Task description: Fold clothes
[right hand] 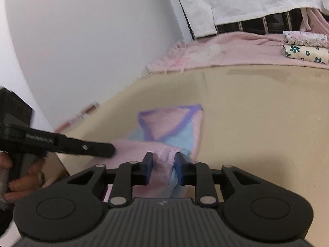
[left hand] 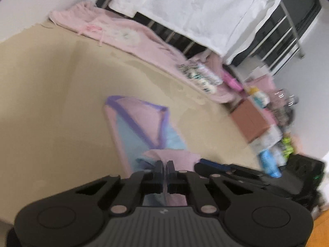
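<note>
A pink and blue garment (right hand: 170, 127) with purple trim is spread on a beige bed (right hand: 257, 113). Its near edge is pinched in the closed left gripper (left hand: 164, 165). The right gripper (right hand: 163, 159), jaws parted, apparently presses bunched fabric.

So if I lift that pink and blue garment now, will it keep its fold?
Probably not. The garment looks thin and floppy: it bunches between the right gripper fingers. It seems light, so it may slide on the smooth beige surface. The left gripper pinches only an edge, so the rest would likely droop.
</note>
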The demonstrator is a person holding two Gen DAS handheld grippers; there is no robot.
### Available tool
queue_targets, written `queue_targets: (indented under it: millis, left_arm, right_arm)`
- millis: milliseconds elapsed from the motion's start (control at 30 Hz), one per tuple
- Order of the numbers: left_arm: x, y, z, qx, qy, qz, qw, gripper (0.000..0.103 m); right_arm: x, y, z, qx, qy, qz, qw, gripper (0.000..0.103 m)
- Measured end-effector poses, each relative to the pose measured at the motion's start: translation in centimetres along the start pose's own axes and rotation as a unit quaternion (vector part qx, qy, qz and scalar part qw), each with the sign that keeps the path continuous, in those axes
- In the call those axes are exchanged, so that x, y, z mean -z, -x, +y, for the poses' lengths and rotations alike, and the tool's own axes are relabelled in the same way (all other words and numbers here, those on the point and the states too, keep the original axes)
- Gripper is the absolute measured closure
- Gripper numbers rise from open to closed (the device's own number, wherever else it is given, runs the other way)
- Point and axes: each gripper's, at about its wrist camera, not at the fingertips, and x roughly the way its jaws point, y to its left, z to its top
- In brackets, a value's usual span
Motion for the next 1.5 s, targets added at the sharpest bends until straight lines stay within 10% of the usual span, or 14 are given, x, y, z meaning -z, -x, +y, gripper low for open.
queue_targets:
  millis: [200, 400, 533, 633, 800, 933, 1133, 1233, 1300, 1500]
  left_arm:
    - [-0.3, 1.8, -0.7, -0.062, -0.022, -0.061, 0.9959, 0.075]
    - [-1.2, 0.1, -2.5, -0.023, -0.055, -0.039, 0.9975, 0.075]
    - [0.6, -1.3, -3.4, -0.086, -0.129, -0.019, 0.9878, 0.078]
    - [0.7, -1.4, -2.4, -0.062, -0.124, -0.013, 0.9902, 0.077]
    - [-2.6, -1.3, 0.3, -0.029, -0.090, 0.008, 0.9955, 0.078]
    - [-7.2, -3.2, 1.7, -0.075, -0.077, -0.003, 0.9942, 0.058]
    - [-10.2, -7.9, 1.9, -0.106, -0.083, 0.030, 0.9905, 0.062]
    - [-10.2, -8.6, 1.5, -0.087, -0.092, 0.046, 0.9909, 0.095]
    - [-9.9, -8.6, 1.4, -0.072, -0.098, 0.055, 0.9910, 0.098]
    - [-8.2, -4.1, -0.4, -0.053, -0.101, -0.008, 0.9934, 0.100]
  right_arm:
    - [-1.0, 1.1, 0.4, 0.008, 0.011, -0.039, 0.999, 0.072]
    - [-3.0, -2.0, 0.0, 0.009, 0.029, 0.002, 1.000, 0.081]
    - [-2.1, -3.0, 1.2, 0.035, 0.070, 0.031, 0.996, 0.082]
    - [-1.6, -2.7, 2.0, 0.053, 0.066, 0.031, 0.996, 0.082]
    - [-2.5, -1.5, 4.0, 0.065, 0.072, 0.025, 0.995, 0.076]
    - [-5.8, -2.3, 0.8, 0.096, 0.024, -0.002, 0.995, 0.064]
    - [-8.7, -7.9, -3.0, 0.064, -0.046, 0.050, 0.996, 0.064]
    - [-8.1, -8.3, -3.5, 0.066, -0.031, 0.056, 0.996, 0.093]
    - [-7.8, -8.1, -3.7, 0.052, -0.034, 0.056, 0.997, 0.098]
    - [-7.9, -3.7, -1.8, 0.014, 0.010, 0.008, 1.000, 0.099]
